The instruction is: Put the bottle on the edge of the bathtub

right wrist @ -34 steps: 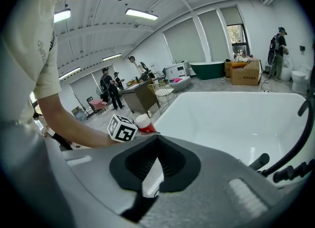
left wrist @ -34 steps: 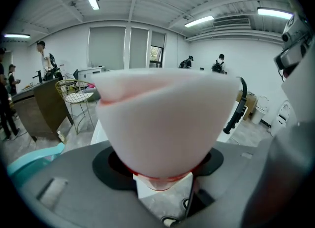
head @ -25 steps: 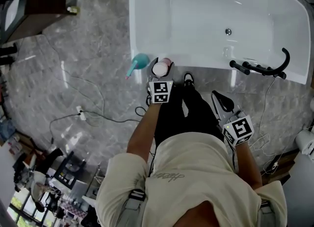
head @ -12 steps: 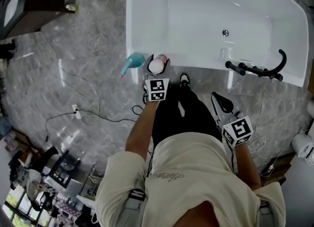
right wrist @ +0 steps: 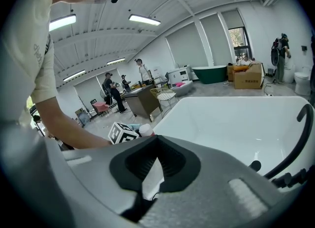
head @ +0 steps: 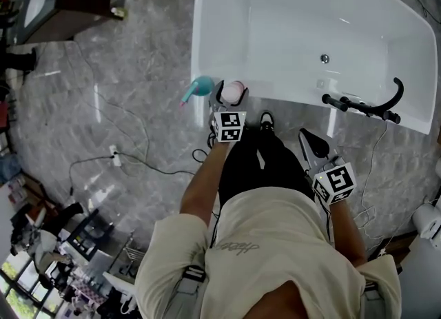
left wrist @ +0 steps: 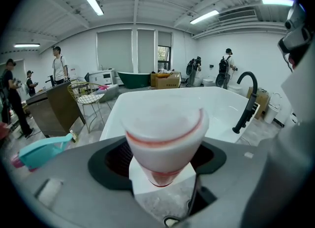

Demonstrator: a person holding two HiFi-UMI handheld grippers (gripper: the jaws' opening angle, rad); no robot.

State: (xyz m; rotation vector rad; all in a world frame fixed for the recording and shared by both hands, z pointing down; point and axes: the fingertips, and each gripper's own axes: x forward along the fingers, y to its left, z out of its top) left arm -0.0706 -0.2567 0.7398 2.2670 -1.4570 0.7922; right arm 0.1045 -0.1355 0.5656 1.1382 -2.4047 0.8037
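A white bottle point(head: 233, 93) with a pink band stands upright on the near left corner of the white bathtub's rim point(head: 289, 97). My left gripper point(head: 232, 89) reaches around it. In the left gripper view the bottle point(left wrist: 165, 133) fills the space between the dark pads. The left gripper point(left wrist: 163, 149) has just been opening its jaws, and they stand wide beside the bottle. My right gripper point(head: 306, 138) hangs to the right, short of the tub, with its pads together and nothing in them. From the right gripper point(right wrist: 157, 141) view, the bottle point(right wrist: 142, 130) shows small at the left.
A black faucet point(head: 372, 104) stands on the tub's near rim at the right. A teal bottle-shaped object point(head: 200, 87) lies on the marble floor left of the tub corner. Cables point(head: 138, 162) trail over the floor. A dark cabinet point(head: 69, 1) is at the far left.
The left jaws look slightly wider around the bottle than before. The head view has shifted a little. Both hands stay where they were.
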